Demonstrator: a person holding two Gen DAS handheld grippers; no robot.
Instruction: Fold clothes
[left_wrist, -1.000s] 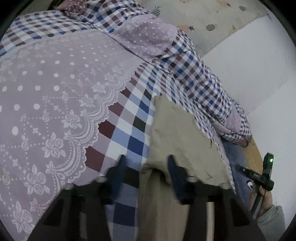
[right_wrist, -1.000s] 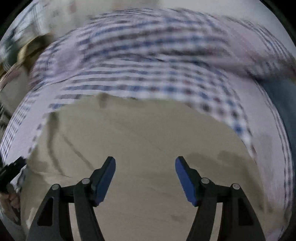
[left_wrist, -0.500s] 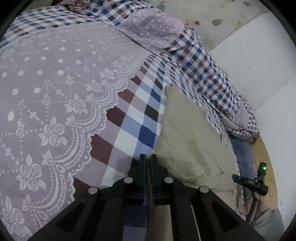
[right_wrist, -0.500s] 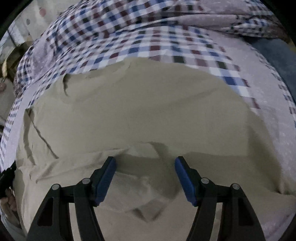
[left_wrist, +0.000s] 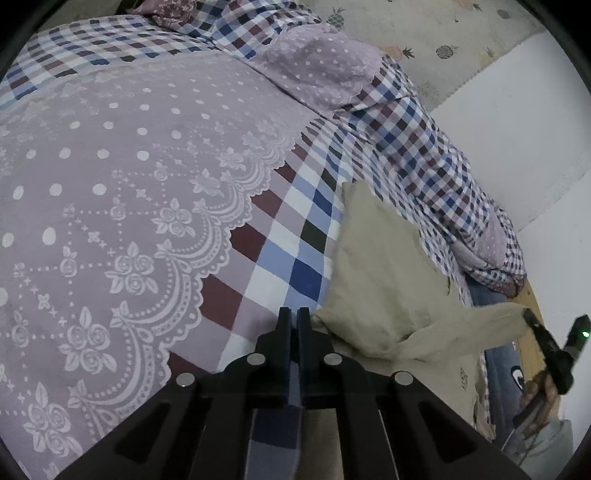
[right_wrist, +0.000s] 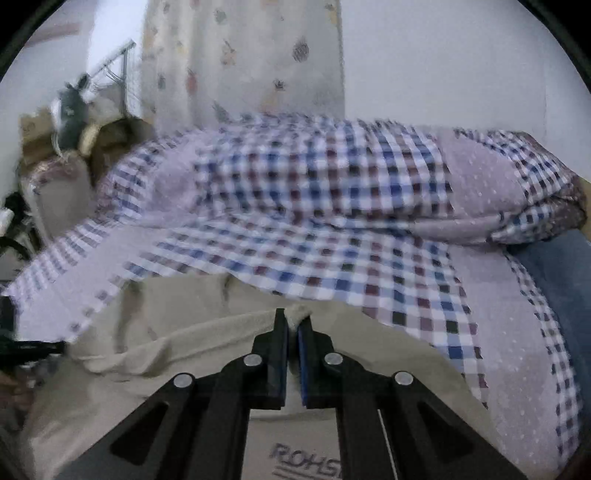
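A beige garment (left_wrist: 380, 280) lies on the bed along the checked border of the bedspread. My left gripper (left_wrist: 293, 314) is shut at the garment's near left edge, where the beige cloth meets its right finger. My right gripper (right_wrist: 292, 321) is shut on a beige fold, and a tuft (right_wrist: 301, 313) pokes out above its tips. In the left wrist view, that right gripper (left_wrist: 530, 317) holds a sleeve-like strip (left_wrist: 476, 328) pulled taut to the right, off the bed. Printed lettering (right_wrist: 306, 461) shows on the cloth below the right gripper.
A lilac lace-pattern bedspread (left_wrist: 129, 184) covers the bed to the left. A bunched checked quilt (right_wrist: 314, 192) lies behind the garment. A blue denim item (right_wrist: 561, 277) lies at the right edge. A white wall (left_wrist: 517, 129) runs close by. Boxes and clutter (right_wrist: 74, 122) stand at far left.
Both grippers have gone from open to shut on the beige garment, left first, then right. The right one has lifted and pulled a strip out to the right.
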